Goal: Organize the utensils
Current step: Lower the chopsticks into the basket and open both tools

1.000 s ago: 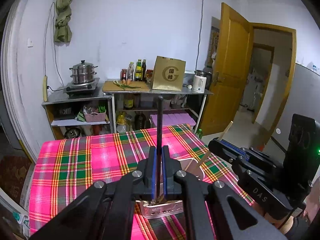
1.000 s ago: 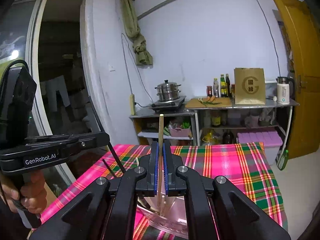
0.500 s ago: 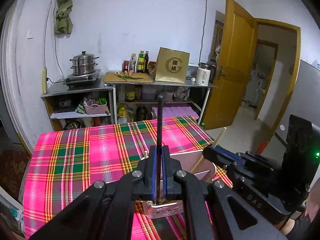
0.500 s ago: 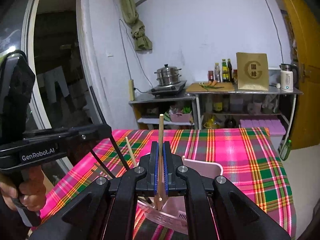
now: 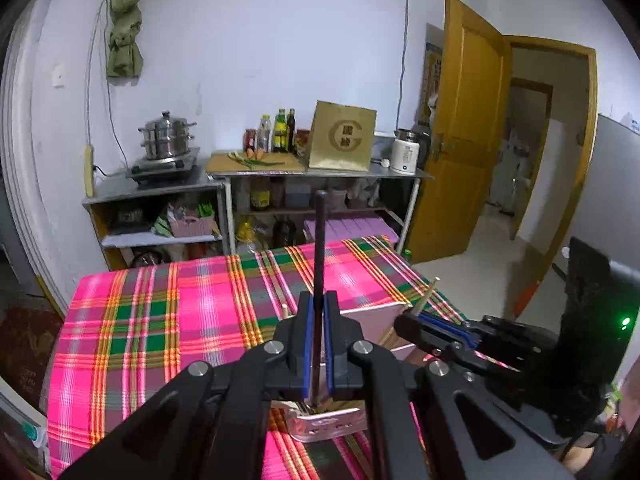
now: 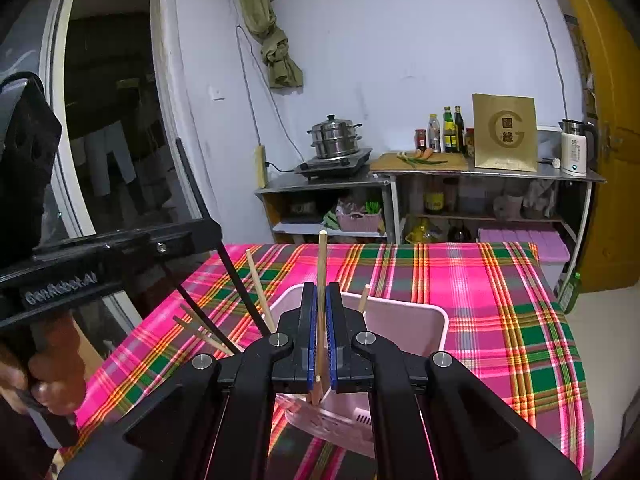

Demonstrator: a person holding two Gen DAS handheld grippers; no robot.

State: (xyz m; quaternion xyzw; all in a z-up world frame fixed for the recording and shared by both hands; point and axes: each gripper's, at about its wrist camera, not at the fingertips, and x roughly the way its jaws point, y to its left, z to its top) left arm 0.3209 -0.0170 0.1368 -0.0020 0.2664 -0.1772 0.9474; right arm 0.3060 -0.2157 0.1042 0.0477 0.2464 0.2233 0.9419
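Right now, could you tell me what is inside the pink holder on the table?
The pink holder has several wooden chopsticks leaning inside, and the black chopstick and the wooden one in the fingers reach into it. The fingers cover its bottom.

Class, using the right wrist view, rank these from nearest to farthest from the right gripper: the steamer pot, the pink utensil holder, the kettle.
1. Pink utensil holder: just below the right gripper, on the plaid cloth.
2. Steamer pot: far shelf, centre-left.
3. Kettle: far shelf, right end by the door; only slightly beyond the pot.
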